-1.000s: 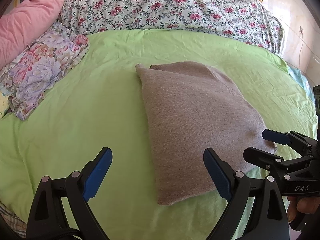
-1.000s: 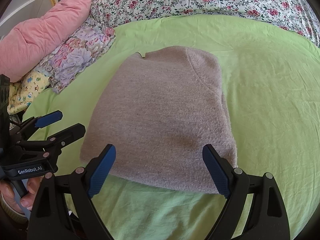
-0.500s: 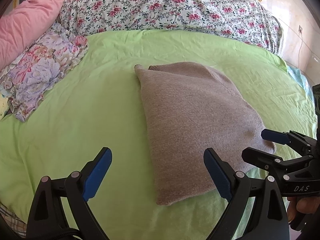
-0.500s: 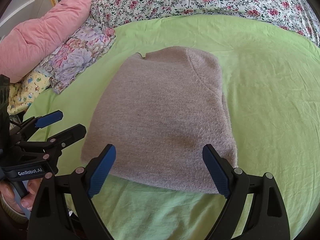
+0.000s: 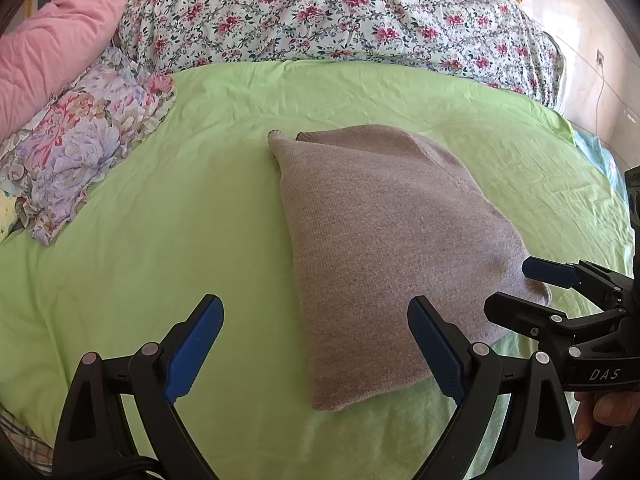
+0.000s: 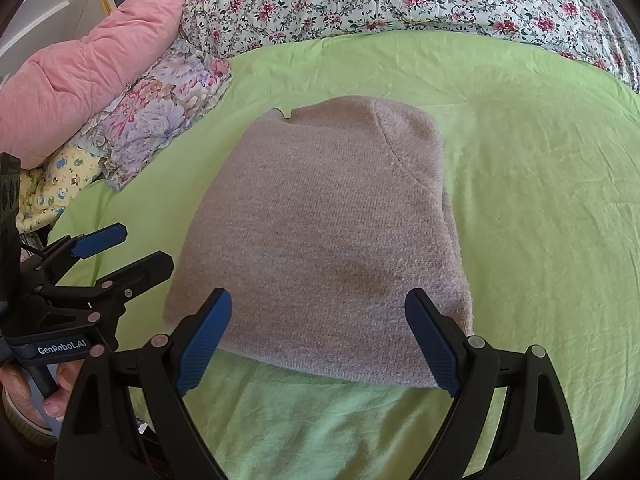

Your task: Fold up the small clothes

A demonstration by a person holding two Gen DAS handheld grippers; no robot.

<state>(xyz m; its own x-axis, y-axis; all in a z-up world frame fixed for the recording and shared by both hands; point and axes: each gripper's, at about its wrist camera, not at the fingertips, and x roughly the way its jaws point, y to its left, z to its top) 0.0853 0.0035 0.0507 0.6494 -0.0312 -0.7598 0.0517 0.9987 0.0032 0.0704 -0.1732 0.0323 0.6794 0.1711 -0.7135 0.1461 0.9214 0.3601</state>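
Left wrist view: my left tool [image 5: 316, 344] is released, empty; the sweater [image 5: 384, 248] lies folded at frame centre on the bed [image 5: 160, 240]. Right wrist view: my right tool [image 6: 318, 338] is released over the sweater's near hem. Risk: pinching sheet along with knit would drag the fold apart.

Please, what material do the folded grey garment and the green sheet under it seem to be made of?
The grey garment looks like a soft knit, perhaps wool or acrylic: fine ribbed rows and a fuzzy matte surface show. The green sheet looks like thin woven cotton or a blend, matte, with small sharp creases. The fibres themselves cannot be confirmed.
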